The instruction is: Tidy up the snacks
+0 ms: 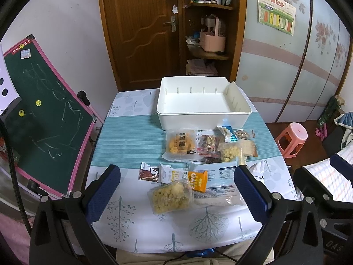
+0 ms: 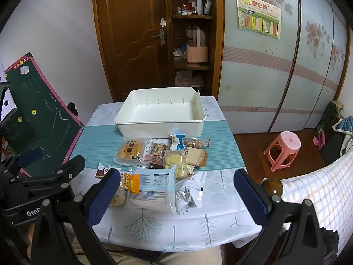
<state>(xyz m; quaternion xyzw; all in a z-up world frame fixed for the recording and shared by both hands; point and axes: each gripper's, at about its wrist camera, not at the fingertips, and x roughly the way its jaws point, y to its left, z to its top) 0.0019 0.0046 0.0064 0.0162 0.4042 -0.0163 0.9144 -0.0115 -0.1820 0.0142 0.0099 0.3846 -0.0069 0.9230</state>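
An empty white bin (image 1: 203,106) stands at the far side of the table, also in the right wrist view (image 2: 161,117). Several snack packets lie in front of it: a yellow puffed-snack bag (image 1: 169,196), an orange oat bar (image 1: 199,181), a large pale blue packet (image 2: 152,187), a yellow cake packet (image 1: 181,146) and a crumpled white wrapper (image 2: 192,192). My left gripper (image 1: 176,176) is open and empty above the near packets. My right gripper (image 2: 176,178) is open and empty above the pale blue packet.
The table (image 1: 123,139) has a teal and white tree-print cloth. A green chalkboard (image 1: 42,114) leans at its left. A pink stool (image 2: 284,148) stands on the floor to the right. A checked cloth (image 2: 317,183) covers something at near right.
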